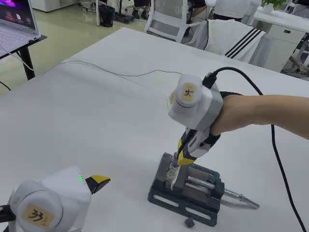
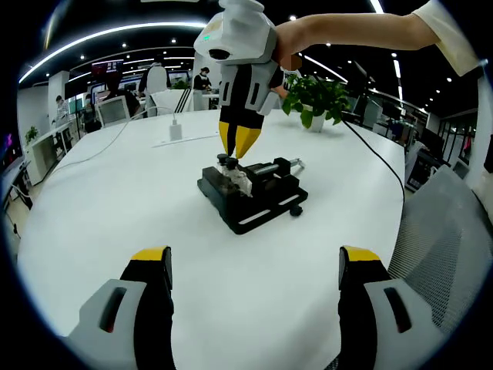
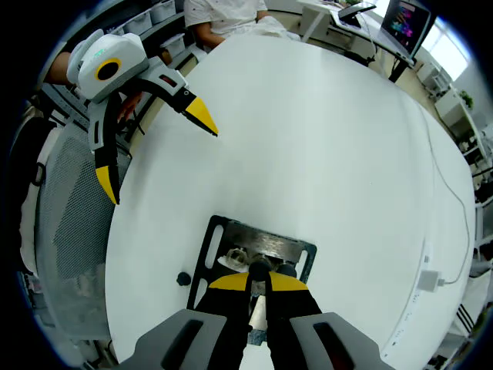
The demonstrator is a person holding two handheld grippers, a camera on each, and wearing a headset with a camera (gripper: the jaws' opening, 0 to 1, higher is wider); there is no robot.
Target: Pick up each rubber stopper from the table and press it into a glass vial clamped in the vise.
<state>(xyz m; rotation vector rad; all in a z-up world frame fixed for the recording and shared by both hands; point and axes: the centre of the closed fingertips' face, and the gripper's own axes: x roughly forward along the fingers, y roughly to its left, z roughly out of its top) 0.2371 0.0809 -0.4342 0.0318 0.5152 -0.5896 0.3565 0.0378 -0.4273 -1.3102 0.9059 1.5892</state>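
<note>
Pinching the small dark rubber stopper point(image 3: 259, 269) by its sides in our right gripper point(image 3: 258, 284), we judge it squashy, the clear glass vial point(image 1: 172, 175) in the black vise point(image 1: 164, 198) fragile; left gripper point(image 2: 254, 258) spread.

Right tool point(image 1: 175, 164): a rounded white shell, a green light point(image 1: 169, 102) on its side and a tan sticker point(image 1: 187, 92) with a handwritten mark on top. A black cable point(image 1: 273, 150) plugs into its back. The jaws are grey and black with yellow tips. Left tool point(image 2: 254, 258) matches it, with a white shell and yellow tips, and its round label point(image 1: 37, 216) reads 33. A pale short sleeve point(image 2: 451, 29) covers the right arm.
</note>
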